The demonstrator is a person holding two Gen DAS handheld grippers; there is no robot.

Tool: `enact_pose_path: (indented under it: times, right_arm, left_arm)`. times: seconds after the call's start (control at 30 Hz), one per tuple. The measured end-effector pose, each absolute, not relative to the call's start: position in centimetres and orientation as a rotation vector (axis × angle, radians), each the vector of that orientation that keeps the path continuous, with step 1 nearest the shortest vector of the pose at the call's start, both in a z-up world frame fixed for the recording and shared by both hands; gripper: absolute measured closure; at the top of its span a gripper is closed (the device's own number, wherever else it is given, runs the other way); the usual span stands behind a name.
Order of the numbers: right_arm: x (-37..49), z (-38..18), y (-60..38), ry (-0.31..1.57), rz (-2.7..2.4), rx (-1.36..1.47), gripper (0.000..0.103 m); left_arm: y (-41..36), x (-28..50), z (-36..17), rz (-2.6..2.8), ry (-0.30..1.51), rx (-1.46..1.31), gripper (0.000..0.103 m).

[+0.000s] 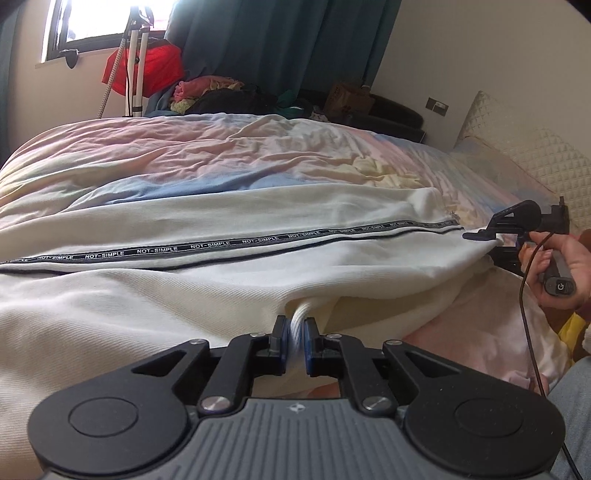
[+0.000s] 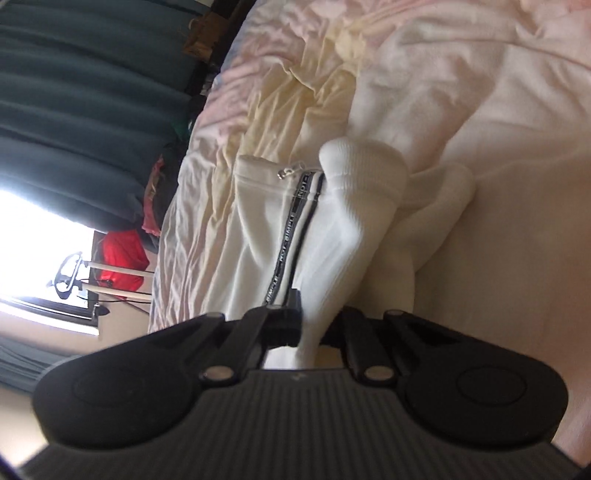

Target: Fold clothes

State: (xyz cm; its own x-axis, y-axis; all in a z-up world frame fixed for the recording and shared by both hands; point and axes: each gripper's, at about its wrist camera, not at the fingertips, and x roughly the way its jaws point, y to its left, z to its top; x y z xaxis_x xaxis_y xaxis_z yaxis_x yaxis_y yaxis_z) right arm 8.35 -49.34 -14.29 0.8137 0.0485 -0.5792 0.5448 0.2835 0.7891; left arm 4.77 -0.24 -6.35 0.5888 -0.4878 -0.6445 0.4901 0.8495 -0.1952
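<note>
A white zip-up jacket (image 1: 221, 288) with a black "NOT-SIMPLE" tape along its zip (image 1: 207, 247) lies stretched across the bed. My left gripper (image 1: 294, 341) is at its near edge, with the blue pads shut on a pinched fold of the white cloth. My right gripper (image 1: 484, 242), held by a hand (image 1: 565, 258), grips the jacket's right end. In the right wrist view the jacket (image 2: 258, 221) runs away from the right gripper (image 2: 317, 310), whose fingers are shut on a bunch of its fabric. The zip pull (image 2: 284, 171) and a ribbed white collar (image 2: 354, 166) lie beyond.
The jacket rests on a rumpled pastel bedspread (image 1: 184, 155). A quilted cream headboard (image 1: 535, 162) stands at the right. Behind the bed are a heap of clothes (image 1: 214, 92), a red garment (image 1: 147, 70) on a stand, teal curtains (image 1: 277, 44) and a window (image 1: 107, 18).
</note>
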Motion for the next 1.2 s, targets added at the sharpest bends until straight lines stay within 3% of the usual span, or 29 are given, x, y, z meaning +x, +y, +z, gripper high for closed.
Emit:
enact_pose_path:
  times: [0.1,0.17,0.23,0.43,0.67,0.93,1.0,1.03,1.07,1.13,1.2]
  right_arm:
    - [8.4,-13.6,-49.7,0.547,-0.357,1.215,0.098]
    - [8.1,-13.5,-50.1,0.548,-0.361,1.202,0.098]
    - [8.0,-13.9,-50.7,0.543,-0.364,1.222,0.098]
    - [6.5,-14.0,-51.9,0.494,-0.376,1.224,0.098]
    - [6.4,-14.9,-51.7,0.575,-0.404,1.178,0.098]
    - [4.9,-14.5,-50.8,0.654,-0.384,1.165,0.094]
    - [4.8,-13.8,-50.1,0.678,-0.377,1.137,0.084]
    - [4.3,-13.7,-49.9,0.653,-0.342,1.171,0.069]
    - [3.9,-13.6,-49.6,0.626,-0.305,1.207,0.044]
    - [3.0,-13.3,-49.0,0.572,-0.23,1.278,0.011]
    - [2.6,-13.9,-48.4,0.579,-0.175,1.361,0.013]
  left_arm:
    - [0.1,4.1,-5.4,-0.586,0.695,0.044,0.074]
    - [0.4,3.6,-4.6,-0.558,0.64,0.095,0.05]
    - [0.7,3.2,-3.7,-0.524,0.587,0.144,0.04]
    - [1.5,4.3,-3.3,-0.501,0.546,0.235,0.036]
    - [-1.0,8.9,-6.8,-0.512,0.714,0.011,0.035]
    - [-2.8,9.2,-10.4,-0.423,0.81,0.135,0.036]
    - [-2.7,9.0,-10.4,-0.412,0.81,0.129,0.036]
    - [-2.7,8.9,-10.4,-0.409,0.808,0.131,0.036]
    - [-2.8,8.8,-10.4,-0.406,0.807,0.135,0.036]
    - [-2.8,8.6,-10.3,-0.4,0.805,0.14,0.036]
    - [-2.9,8.4,-10.3,-0.396,0.804,0.139,0.036]
